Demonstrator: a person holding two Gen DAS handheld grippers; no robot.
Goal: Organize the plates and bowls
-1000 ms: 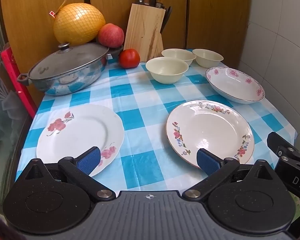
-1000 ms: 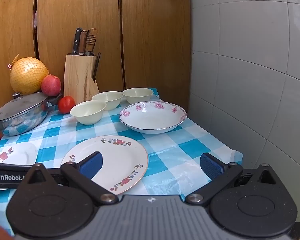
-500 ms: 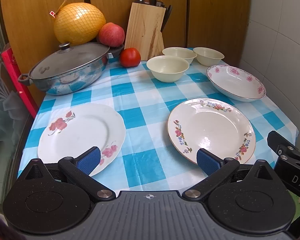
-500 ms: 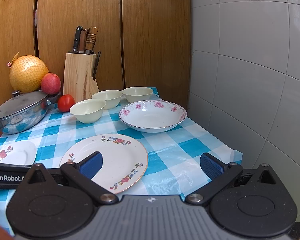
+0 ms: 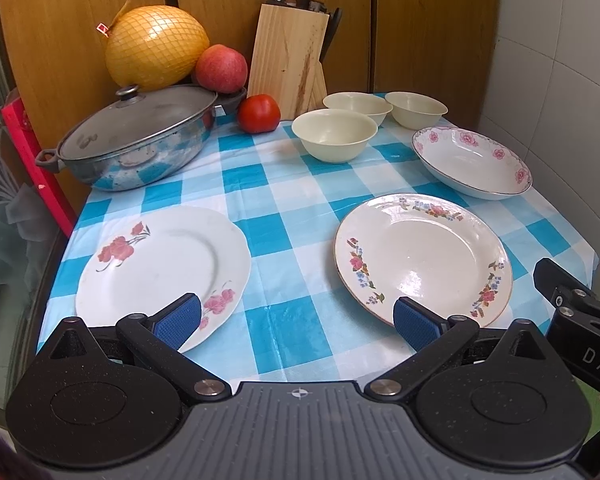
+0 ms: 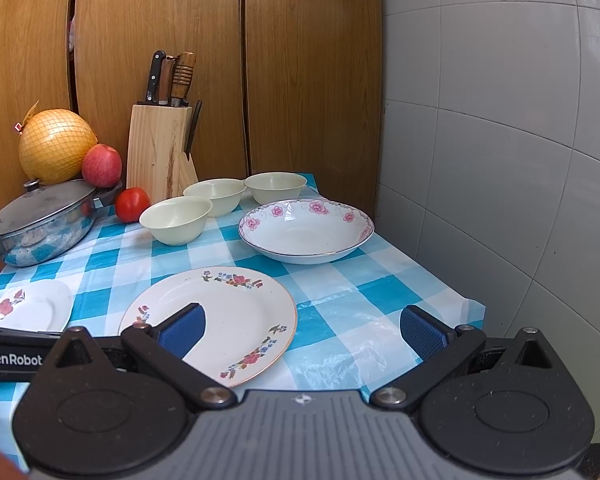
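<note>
On the blue checked tablecloth lie a white plate with red flowers (image 5: 162, 264) at front left and a floral-rimmed plate (image 5: 422, 256) at front right. A wide pink-flowered bowl (image 5: 474, 162) sits at the back right. Three cream bowls (image 5: 334, 134) stand behind it. My left gripper (image 5: 298, 320) is open and empty, hovering at the table's front edge between the two plates. My right gripper (image 6: 302, 330) is open and empty, over the right edge of the floral-rimmed plate (image 6: 212, 312). The wide bowl (image 6: 306, 230) lies ahead of it.
A lidded metal pot (image 5: 134, 136) stands at the back left with a netted pomelo (image 5: 156, 46) and an apple (image 5: 222, 68) behind it. A tomato (image 5: 259, 113) and a wooden knife block (image 5: 288, 52) stand at the back. A tiled wall (image 6: 500, 160) borders the right.
Both grippers have edged slightly forward and higher over the table. Both stay open. No dish has moved.
</note>
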